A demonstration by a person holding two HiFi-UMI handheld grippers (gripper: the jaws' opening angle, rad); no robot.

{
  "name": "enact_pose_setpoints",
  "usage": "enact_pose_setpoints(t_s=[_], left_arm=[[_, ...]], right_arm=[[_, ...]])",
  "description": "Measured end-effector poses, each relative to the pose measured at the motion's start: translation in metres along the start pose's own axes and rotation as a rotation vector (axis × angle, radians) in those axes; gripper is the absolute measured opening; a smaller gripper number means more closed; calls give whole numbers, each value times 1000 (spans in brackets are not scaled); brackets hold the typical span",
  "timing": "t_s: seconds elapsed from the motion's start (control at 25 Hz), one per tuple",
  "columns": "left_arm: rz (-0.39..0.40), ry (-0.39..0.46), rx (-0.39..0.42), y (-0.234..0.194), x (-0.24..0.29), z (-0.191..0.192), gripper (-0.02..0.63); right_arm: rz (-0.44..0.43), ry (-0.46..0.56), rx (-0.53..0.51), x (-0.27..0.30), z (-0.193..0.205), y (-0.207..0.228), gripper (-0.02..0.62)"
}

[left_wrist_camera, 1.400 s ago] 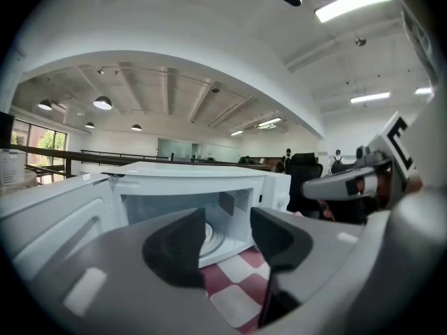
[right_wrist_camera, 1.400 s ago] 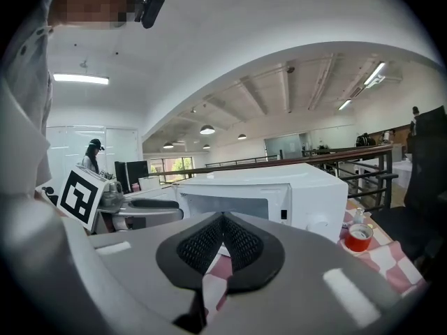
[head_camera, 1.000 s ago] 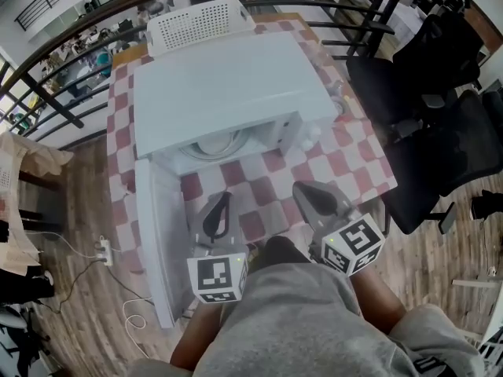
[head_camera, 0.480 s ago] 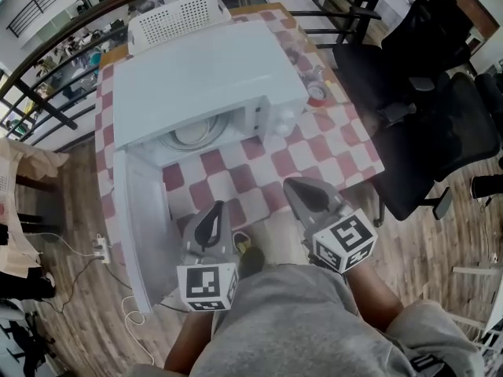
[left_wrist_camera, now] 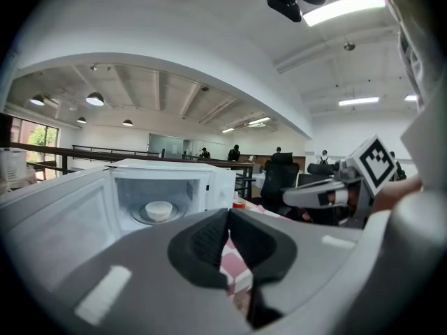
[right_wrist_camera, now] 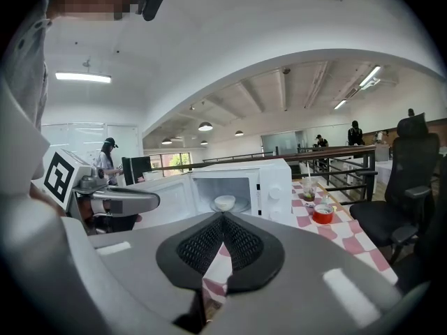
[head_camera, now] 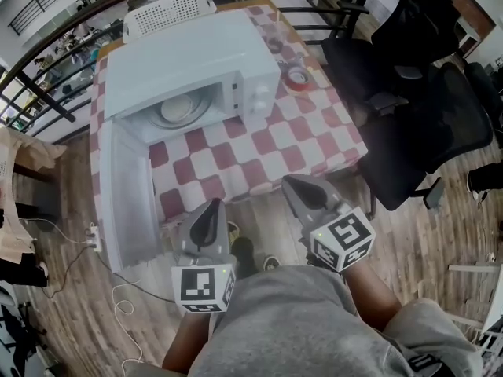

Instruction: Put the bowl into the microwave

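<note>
The white bowl (head_camera: 174, 110) is sitting inside the microwave (head_camera: 189, 61), on its round plate. The microwave door (head_camera: 126, 191) is hanging wide open. The left claw (head_camera: 214, 207) and the right claw (head_camera: 295, 184) are both pressing their jaws together, holding nothing. They are hovering side by side just in front of the checked surface (head_camera: 267, 151), well apart from the bowl.

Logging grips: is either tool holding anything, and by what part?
Nothing: left tool and right tool are shut, empty; bowl sits in the microwave.
</note>
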State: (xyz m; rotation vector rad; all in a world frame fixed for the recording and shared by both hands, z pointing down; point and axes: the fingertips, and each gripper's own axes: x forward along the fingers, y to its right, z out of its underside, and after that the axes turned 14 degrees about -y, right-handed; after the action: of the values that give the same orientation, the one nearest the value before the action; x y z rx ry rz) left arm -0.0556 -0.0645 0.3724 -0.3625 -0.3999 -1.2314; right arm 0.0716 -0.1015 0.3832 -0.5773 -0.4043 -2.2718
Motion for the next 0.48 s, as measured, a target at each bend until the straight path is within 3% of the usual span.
enact_pose_setpoints(t_s=[0.48], left_arm=[[-90, 33, -42, 58, -84, 40, 11]], right_arm=[[-21, 19, -32, -81, 54, -36, -2]])
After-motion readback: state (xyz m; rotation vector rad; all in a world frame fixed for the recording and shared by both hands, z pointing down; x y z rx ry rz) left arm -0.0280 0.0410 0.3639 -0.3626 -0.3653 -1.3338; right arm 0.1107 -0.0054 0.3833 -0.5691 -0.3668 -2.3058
